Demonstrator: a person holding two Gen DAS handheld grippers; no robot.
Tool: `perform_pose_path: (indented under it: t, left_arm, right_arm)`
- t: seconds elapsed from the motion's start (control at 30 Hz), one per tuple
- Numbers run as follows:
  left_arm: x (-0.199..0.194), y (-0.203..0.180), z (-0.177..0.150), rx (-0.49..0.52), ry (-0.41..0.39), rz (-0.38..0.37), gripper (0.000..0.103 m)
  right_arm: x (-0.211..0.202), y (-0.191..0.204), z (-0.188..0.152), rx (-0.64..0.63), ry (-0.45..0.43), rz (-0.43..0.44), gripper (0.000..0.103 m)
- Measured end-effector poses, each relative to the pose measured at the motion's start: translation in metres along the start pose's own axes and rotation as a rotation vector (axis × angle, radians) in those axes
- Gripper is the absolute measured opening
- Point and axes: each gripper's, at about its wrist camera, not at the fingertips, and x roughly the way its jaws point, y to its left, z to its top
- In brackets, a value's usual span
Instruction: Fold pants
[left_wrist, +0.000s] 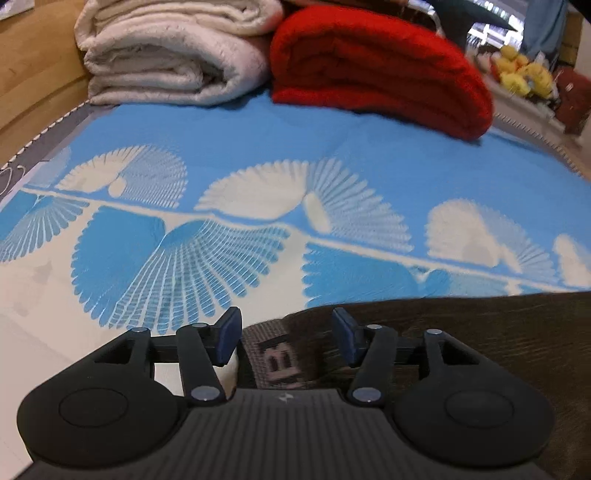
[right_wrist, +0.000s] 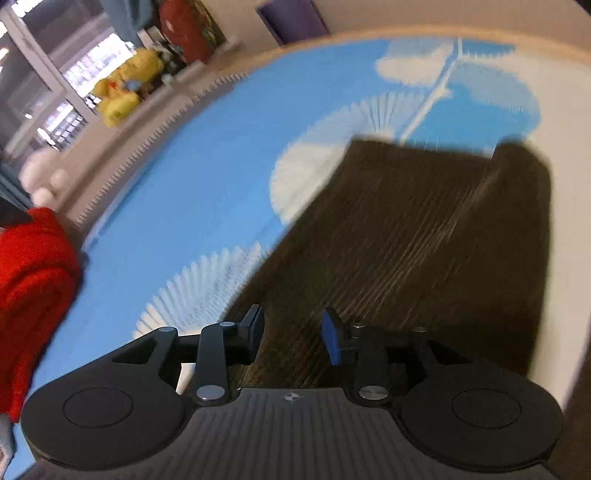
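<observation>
1. My left gripper (left_wrist: 286, 338) sits at the bottom centre of the left wrist view, its blue pads (left_wrist: 226, 338) parted with a clear gap; they squeeze nothing.
2. Below that gap lies the waistband end of the dark brown pants (left_wrist: 461, 332), showing a woven label with blocky letters. The fabric spreads across the lower right of this view.
3. My right gripper (right_wrist: 293, 339) sits at the bottom centre of the right wrist view, jaws parted more narrowly and gripping nothing. This picture is blurred.
4. Here the pants (right_wrist: 424, 236) lie as a folded, roughly rectangular dark slab running from my fingers toward the upper right, flat on the cover.
5. A folded cream blanket (left_wrist: 173, 51) is at the upper left of the left view. A folded red blanket (left_wrist: 376, 66) lies just beside it, at upper centre. Both are well apart from the pants.
6. The red blanket (right_wrist: 33, 295) also shows at the left edge of the right view.
7. The surface is a bed cover (left_wrist: 229, 147), sky blue with white fan-shaped patterns.
8. A wooden bed frame (left_wrist: 33, 74) edges the upper left of the left view.
9. Yellow plush toys (right_wrist: 125, 88) sit near a window at the upper left of the right view.
</observation>
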Motion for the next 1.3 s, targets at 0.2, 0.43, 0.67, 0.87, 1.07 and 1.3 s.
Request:
perform_pose_path:
  t: [0.2, 0.43, 0.67, 0.87, 1.07, 1.3]
  left_arm:
    - [-0.05, -0.003, -0.012, 0.02, -0.043, -0.056, 0.059]
    - [-0.137, 0.013, -0.041, -0.058, 0.005, -0.095, 0.059]
    - [-0.221, 0.03, -0.117, -0.027, -0.02, -0.183, 0.036]
    - [-0.229, 0.028, -0.158, 0.018, 0.031, -0.16, 0.019]
    - [-0.19, 0.05, -0.181, -0.081, 0.12, -0.145, 0.022]
    - [-0.154, 0.074, -0.177, -0.209, 0.195, -0.039, 0.069]
  right_arm:
    - [-0.096, -0.023, 0.008, -0.17, -0.064, 0.077, 0.038]
    - [-0.211, -0.11, 0.001, -0.263, -0.107, 0.031, 0.038]
    - [-0.284, -0.236, -0.006, -0.061, -0.051, -0.027, 0.035]
    - [-0.289, -0.3, -0.009, 0.135, -0.034, -0.037, 0.018]
    - [-0.25, -0.312, -0.017, 0.128, 0.137, -0.126, 0.021]
    - [-0.204, -0.32, -0.033, 0.191, 0.299, -0.259, 0.039]
